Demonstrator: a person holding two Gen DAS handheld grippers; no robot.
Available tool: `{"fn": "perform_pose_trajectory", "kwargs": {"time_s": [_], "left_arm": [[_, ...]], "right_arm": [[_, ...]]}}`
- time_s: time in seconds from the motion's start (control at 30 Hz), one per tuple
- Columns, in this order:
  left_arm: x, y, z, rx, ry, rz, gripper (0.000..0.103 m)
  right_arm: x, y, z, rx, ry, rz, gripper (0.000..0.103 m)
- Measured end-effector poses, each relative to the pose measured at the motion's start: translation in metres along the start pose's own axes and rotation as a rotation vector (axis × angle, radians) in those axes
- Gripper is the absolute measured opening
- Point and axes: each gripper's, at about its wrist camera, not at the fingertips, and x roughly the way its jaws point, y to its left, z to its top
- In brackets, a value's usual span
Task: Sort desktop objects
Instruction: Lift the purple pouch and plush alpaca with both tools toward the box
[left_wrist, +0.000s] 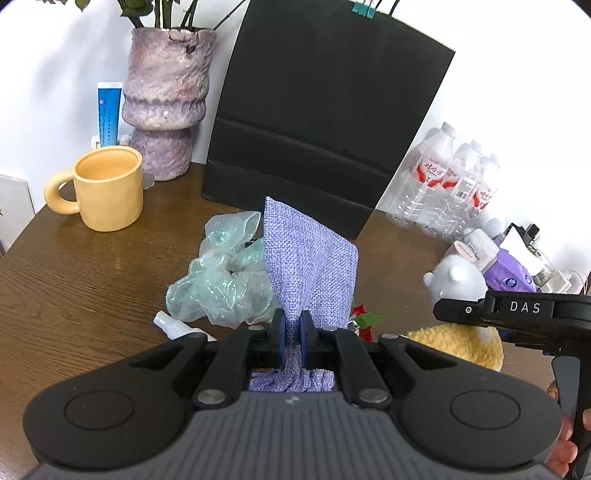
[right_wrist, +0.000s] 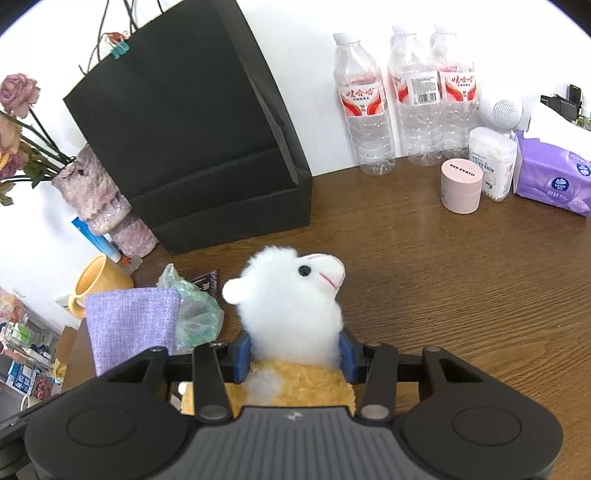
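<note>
Left gripper (left_wrist: 293, 334) clamps the purple pouch (left_wrist: 310, 258), right gripper (right_wrist: 295, 350) grips the plush sheep (right_wrist: 291, 295), both just in front of the black bag (right_wrist: 192, 140); I'd keep both clamped and clear the green scrunchie (left_wrist: 221, 273).

We see a brown wood-grain table (right_wrist: 461, 280) carrying everything, with a black paper bag (right_wrist: 192, 147) standing at its back edge against the wall. To the left of the bag stand a mottled purple vase (left_wrist: 166, 99) and, in front of that, a yellow mug (left_wrist: 107, 186), while just in front of the bag lies a crumpled pale green scrunchie (left_wrist: 221, 273). To the right of the bag we find three clear water bottles (right_wrist: 406, 96), a pink jar (right_wrist: 461, 186), a cotton-swab tub (right_wrist: 493, 162) and a purple tissue pack (right_wrist: 554, 177).
</note>
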Motion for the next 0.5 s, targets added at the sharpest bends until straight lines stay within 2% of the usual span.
{"fn": "perform_pose_trajectory", "kwargs": {"time_s": [0.5], "left_arm": [[-0.044,-0.007,-0.001,0.05,-0.02,0.008,0.008]], "right_arm": [[-0.039,0.014,-0.01,-0.029,-0.014,0.012,0.045]]}}
